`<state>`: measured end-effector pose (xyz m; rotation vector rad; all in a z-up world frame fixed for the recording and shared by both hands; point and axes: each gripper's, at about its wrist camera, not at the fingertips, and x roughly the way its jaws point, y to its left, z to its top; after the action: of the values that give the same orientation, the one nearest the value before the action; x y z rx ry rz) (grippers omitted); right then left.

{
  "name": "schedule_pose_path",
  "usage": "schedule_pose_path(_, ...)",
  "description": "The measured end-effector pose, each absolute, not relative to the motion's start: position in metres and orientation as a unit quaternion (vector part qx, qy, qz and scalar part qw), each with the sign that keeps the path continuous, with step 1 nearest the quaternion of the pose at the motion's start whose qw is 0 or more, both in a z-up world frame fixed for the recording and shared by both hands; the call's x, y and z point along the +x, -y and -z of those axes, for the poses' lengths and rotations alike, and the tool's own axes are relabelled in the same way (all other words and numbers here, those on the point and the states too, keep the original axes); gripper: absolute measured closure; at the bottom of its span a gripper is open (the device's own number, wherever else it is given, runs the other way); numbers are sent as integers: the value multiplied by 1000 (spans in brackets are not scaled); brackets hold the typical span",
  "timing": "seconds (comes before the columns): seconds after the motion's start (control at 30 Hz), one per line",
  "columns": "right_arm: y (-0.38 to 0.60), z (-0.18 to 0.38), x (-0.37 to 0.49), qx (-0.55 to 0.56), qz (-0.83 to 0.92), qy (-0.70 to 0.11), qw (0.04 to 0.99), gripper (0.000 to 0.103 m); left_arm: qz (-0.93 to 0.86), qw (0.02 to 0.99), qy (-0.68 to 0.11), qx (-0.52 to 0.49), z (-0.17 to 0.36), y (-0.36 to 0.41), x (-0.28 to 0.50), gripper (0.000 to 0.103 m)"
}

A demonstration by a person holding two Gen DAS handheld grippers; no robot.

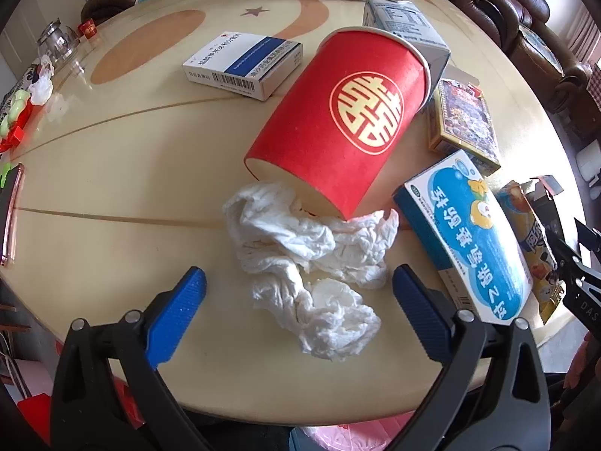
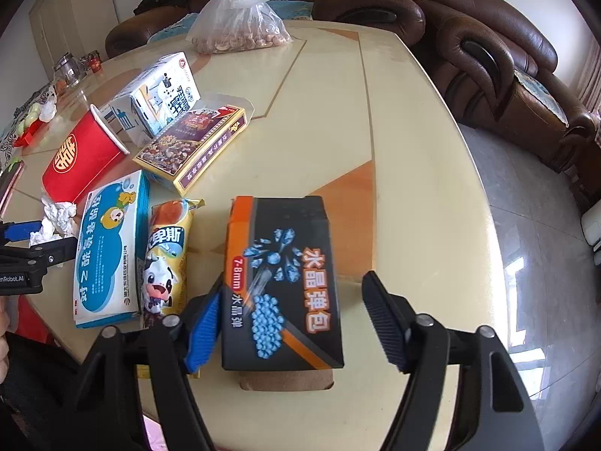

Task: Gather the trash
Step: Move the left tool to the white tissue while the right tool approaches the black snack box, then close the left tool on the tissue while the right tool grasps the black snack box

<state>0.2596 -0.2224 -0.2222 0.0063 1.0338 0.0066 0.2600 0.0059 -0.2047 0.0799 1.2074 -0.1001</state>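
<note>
Left gripper (image 1: 298, 293), jaws wide, straddles crumpled tissue (image 1: 311, 274) at lower centre: light, soft, pinch its bulk; right gripper (image 2: 291, 317), half-open around black box (image 2: 281, 285), left pad touching: light, stiff, grip the long sides.

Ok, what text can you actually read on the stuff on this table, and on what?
"水晶弹包", "7-8mm 水晶弹": black and orange box.
"囍" emblem: red paper cup.
"对乙酰氨基酚栓": blue and white box.
"nRobot.AI", cut off: left gripper.
Snack wrapper, milk carton, white medicine box: too blurred.
</note>
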Motion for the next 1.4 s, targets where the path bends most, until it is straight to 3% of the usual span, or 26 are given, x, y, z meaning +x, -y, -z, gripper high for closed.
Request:
schedule_pose_path(0.23,224,222,258,4,-2,-482,876,44,45,829,-557,36,203,-11,264,15)
schedule_pose_path(0.4,222,222,253,4,1,-475,880,45,47,833,-549,39,199,-7,260,33)
schedule_pose_path(0.47,219,222,252,1,-2,-473,881,51,47,834,-548,39,198,-7,260,40)
schedule_pose_path(0.73,221,215,249,5,16,-452,892,51,43,834,-549,24,193,-16,251,72)
schedule_pose_path(0.83,217,209,247,-13,22,-441,897,51,44,834,-550,13,193,-22,251,80)
schedule_pose_path(0.93,214,207,248,-10,15,-438,899,51,46,832,-553,3,193,-26,250,86)
schedule_pose_path(1.4,213,182,238,-6,23,-416,909,51,55,842,-537,-1,178,-33,238,87)
